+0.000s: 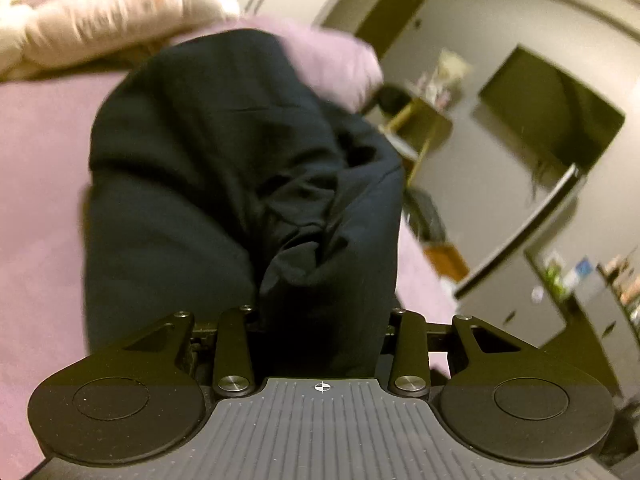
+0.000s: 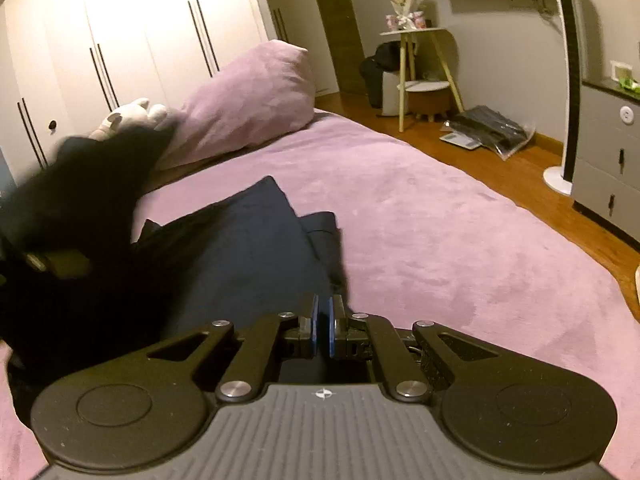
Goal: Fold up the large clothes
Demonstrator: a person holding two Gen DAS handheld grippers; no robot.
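A dark navy garment [image 1: 240,168] fills the left wrist view, bunched and raised over the pink bed cover [image 1: 36,200]. My left gripper [image 1: 320,320] is shut on a thick wad of it, and the cloth hides the fingertips. In the right wrist view the rest of the garment [image 2: 248,248] lies partly folded on the bed [image 2: 440,220]. My right gripper [image 2: 322,320] has its blue pads pressed together on a thin edge of the cloth. A blurred dark mass [image 2: 80,200] at the left is the lifted part of the garment.
A pink pillow [image 2: 256,92] and a white plush toy [image 2: 132,116] lie at the head of the bed, with wardrobe doors [image 2: 140,32] behind. On the wooden floor to the right stand a small side table [image 2: 420,60], a plastic bag [image 2: 488,132], a tower fan [image 2: 568,80] and grey drawers [image 2: 608,152].
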